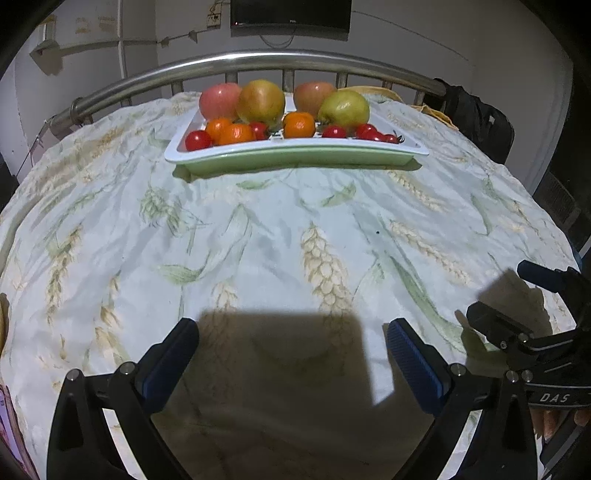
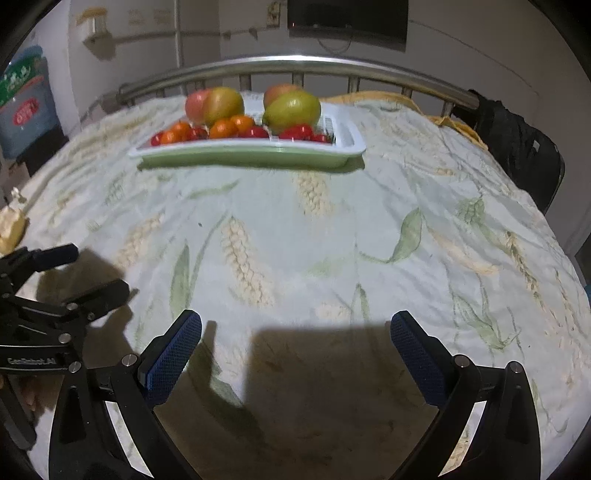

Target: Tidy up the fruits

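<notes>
While both grippers wait low at the near edge of the bed, the fruit sits together in a shallow white and pale green tray (image 1: pixel 295 157) at the far end of the bedspread (image 1: pixel 258 240), just in front of a curved metal bed rail (image 1: pixel 258 61). Along the back of the tray stand four large fruits: two reddish apples (image 1: pixel 219 99), a yellow-red apple (image 1: pixel 260 101) and a green pear-like fruit (image 1: pixel 343 109). In front of them lie three small oranges (image 1: pixel 299 124) and several cherry tomatoes (image 1: pixel 197 140), spread from the tray's left end to its right.

The bedspread is pale with a wheat-ear and leaf print, and it is wrinkled. The stretch between tray and grippers holds only dark shadows cast by the tools.

The left gripper (image 1: pixel 291 350) has its blue-padded fingers (image 1: pixel 170 365) spread wide apart with nothing between them. The right gripper (image 2: pixel 295 347) is likewise spread wide and empty. Each appears at the edge of the other's view, so they sit side by side, well apart from the tray.

Behind the rail is a pale wall with a dark screen (image 1: pixel 290 14) mounted on it. A dark garment (image 1: pixel 476 118) hangs at the right end of the rail.
</notes>
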